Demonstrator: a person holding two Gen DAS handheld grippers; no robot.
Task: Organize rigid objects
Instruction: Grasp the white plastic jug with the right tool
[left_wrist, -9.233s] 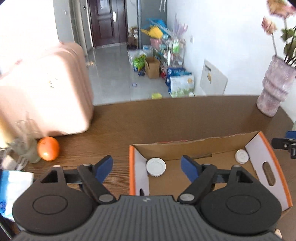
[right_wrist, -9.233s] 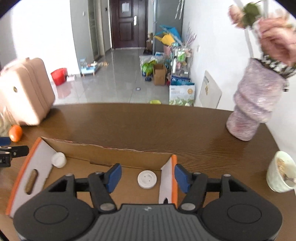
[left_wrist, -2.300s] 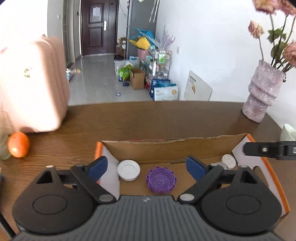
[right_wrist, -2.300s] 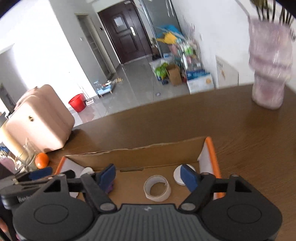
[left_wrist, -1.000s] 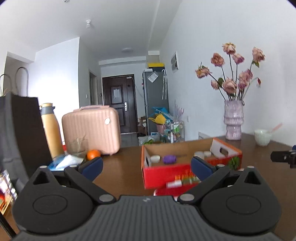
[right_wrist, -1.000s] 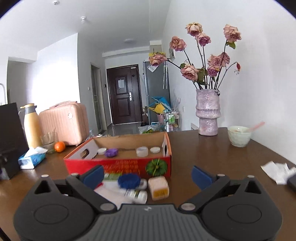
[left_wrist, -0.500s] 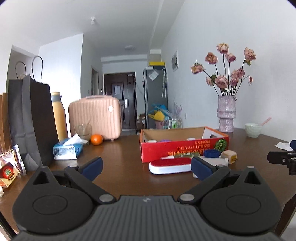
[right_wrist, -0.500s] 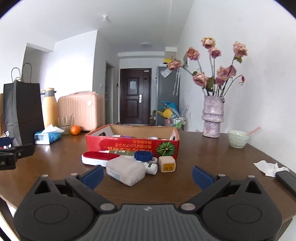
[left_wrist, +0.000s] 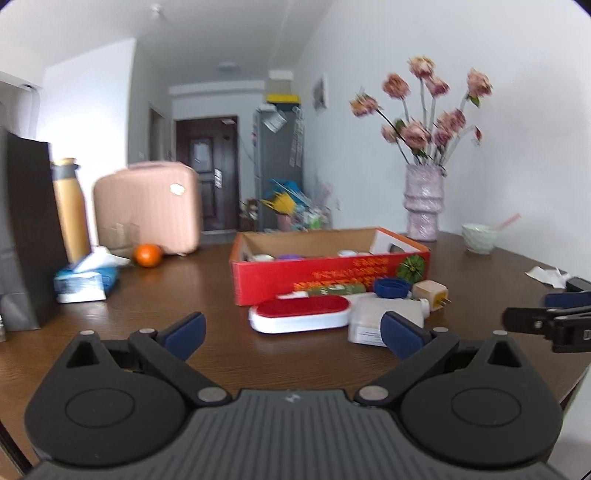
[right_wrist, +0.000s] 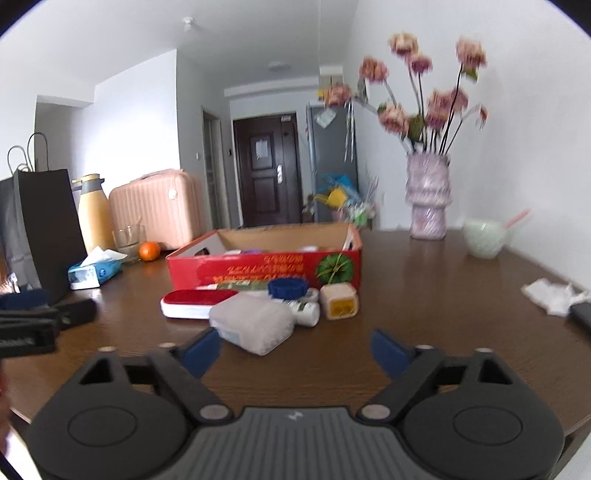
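Both grippers have dropped lower and tipped down since a moment ago, so the pile in front of the red box (right_wrist: 264, 271) now fills more of our view. Our right gripper (right_wrist: 295, 349) has its fingers closing, with nothing between them yet; the frosted white case (right_wrist: 253, 323) lies just ahead at about eleven o'clock. Our left gripper (left_wrist: 291, 326) is spread wide and empty, facing the red-and-white case (left_wrist: 300, 314) at twelve o'clock.

We judge the next pick is from this pile on the counter (right_wrist: 424, 295). To do it well, we should centre the fingers on one item only, come in low, and avoid nudging the blue cap (right_wrist: 288, 288), the small beige cube (right_wrist: 339, 301) or the tubes packed tight against it.

As for containers: the box already holds a few pieces, a purple cap (left_wrist: 289, 256) and some white lids, though its near wall hides most of the floor. At two o'clock a pale bowl (right_wrist: 482, 234) holds a pink straw or spoon, and the vase (right_wrist: 428, 199) carries the roses.
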